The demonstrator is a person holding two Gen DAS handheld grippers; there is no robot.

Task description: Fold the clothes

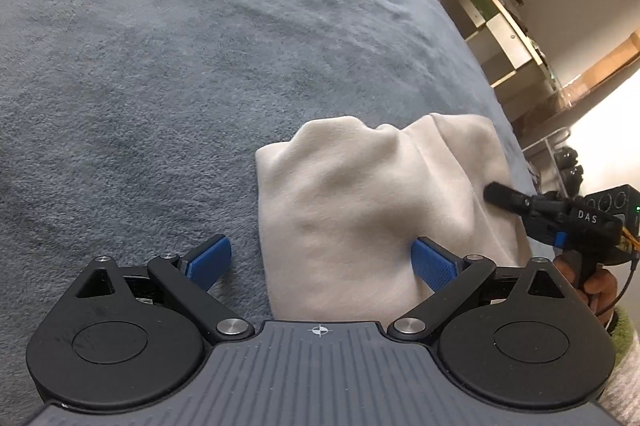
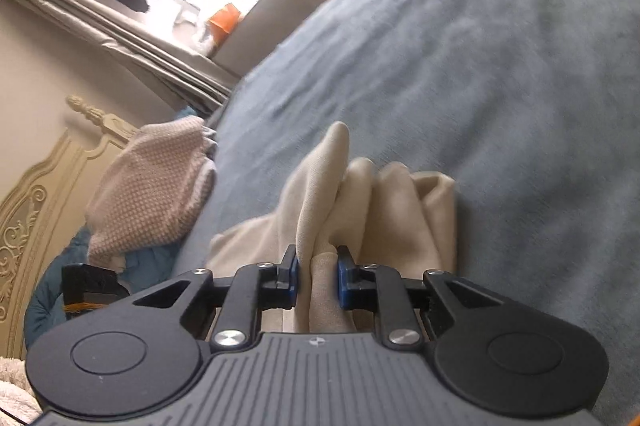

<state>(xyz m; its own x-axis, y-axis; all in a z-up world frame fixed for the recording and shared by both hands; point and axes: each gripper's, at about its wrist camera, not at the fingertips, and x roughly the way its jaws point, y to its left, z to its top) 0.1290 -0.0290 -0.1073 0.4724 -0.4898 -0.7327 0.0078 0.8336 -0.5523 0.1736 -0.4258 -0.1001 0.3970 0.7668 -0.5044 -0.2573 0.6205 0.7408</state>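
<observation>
Cream garment (image 1: 372,210), soft and rumpled, lies folded on the grey-blue bed (image 1: 160,66), its long axis running away from me. My left hand-held gripper (image 1: 322,264) gapes wide over its near edge; my right hand-held gripper (image 2: 318,276) pinches a bunched fold.

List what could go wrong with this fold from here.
1. The right gripper pinches only a narrow bunch of the cream garment; a pull may drag the whole stack out of shape rather than fold it.
2. The left gripper is open, one finger on the blanket, so nothing pins the cloth; it may slide.
3. The garment lies near the bed's edge and could slip off.
</observation>
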